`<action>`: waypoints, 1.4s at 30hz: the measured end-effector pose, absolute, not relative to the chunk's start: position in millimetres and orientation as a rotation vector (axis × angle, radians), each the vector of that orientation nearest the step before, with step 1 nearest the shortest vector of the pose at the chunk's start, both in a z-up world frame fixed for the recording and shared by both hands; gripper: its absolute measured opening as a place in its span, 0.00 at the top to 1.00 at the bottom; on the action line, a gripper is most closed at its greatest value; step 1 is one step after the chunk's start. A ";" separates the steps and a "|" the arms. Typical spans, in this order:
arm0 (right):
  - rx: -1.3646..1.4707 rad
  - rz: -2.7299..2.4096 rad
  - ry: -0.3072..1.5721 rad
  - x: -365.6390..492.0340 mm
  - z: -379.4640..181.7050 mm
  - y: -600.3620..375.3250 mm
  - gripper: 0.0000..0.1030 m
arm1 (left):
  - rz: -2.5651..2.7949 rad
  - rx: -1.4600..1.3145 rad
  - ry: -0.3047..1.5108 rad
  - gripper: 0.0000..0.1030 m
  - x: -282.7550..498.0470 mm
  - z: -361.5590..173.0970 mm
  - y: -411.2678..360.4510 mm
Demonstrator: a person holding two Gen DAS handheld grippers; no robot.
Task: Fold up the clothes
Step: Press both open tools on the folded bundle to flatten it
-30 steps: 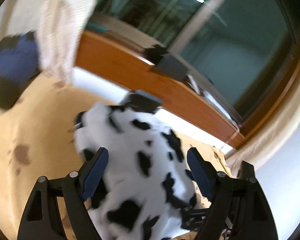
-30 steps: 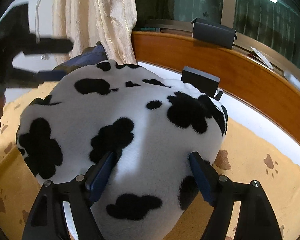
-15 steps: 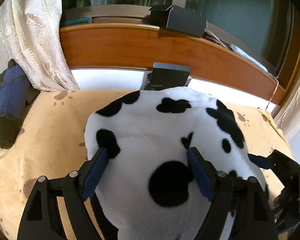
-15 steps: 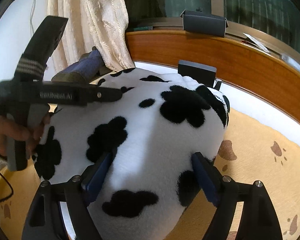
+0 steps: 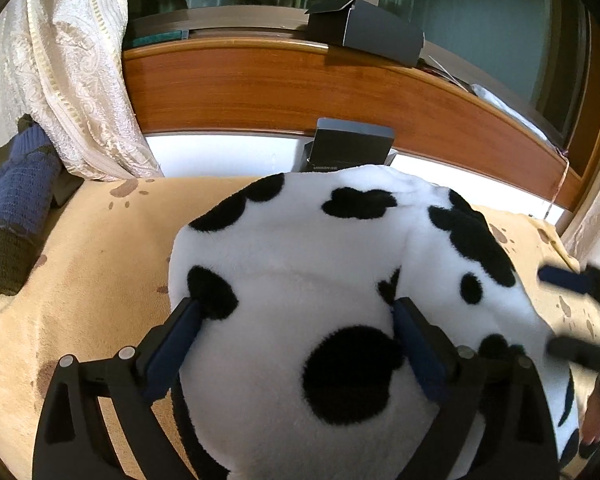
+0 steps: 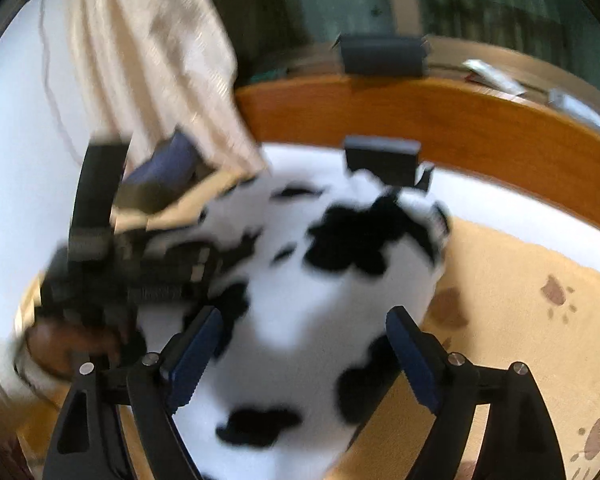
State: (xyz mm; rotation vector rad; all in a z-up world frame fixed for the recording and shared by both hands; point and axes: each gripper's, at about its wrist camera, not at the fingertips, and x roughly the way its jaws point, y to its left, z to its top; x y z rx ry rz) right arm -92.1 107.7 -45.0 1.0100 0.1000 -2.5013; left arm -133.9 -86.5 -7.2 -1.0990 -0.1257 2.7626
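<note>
Both grippers — left gripper (image 5: 296,332), right gripper (image 6: 300,340) — gape over the cow-print fleece (image 5: 300,248).

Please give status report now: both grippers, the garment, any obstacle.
Left gripper open, fingers astride cow-print fleece. Right gripper open over the fleece, view blurred. Fleece bunched on tan blanket. Black box just behind the fleece.

The right hand-held gripper (image 6: 300,344) stands wide apart around a cow-print fleece garment (image 6: 320,292) lying on a tan paw-print blanket (image 6: 520,320). At nine o'clock, blurred, the left hand-held gripper (image 6: 148,268) lies across the fleece.
</note>
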 end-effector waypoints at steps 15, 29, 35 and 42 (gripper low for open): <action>1.143 -2.580 -0.002 -175.3 -45.8 104.9 0.17 | 2.749 -1.087 -0.139 0.06 -134.7 -7.3 -88.6; 1.226 -2.514 -0.018 -185.8 -75.1 117.3 0.13 | 2.751 -1.091 -0.122 0.06 -134.5 -7.1 -86.9; 1.154 -2.553 -0.106 -194.3 -33.2 121.2 0.13 | 2.748 -1.088 -0.160 0.06 -134.7 -7.9 -90.6; 1.189 -2.425 0.133 -219.3 -37.0 57.6 0.13 | 2.745 -1.086 -0.175 0.06 -134.4 -8.0 -91.9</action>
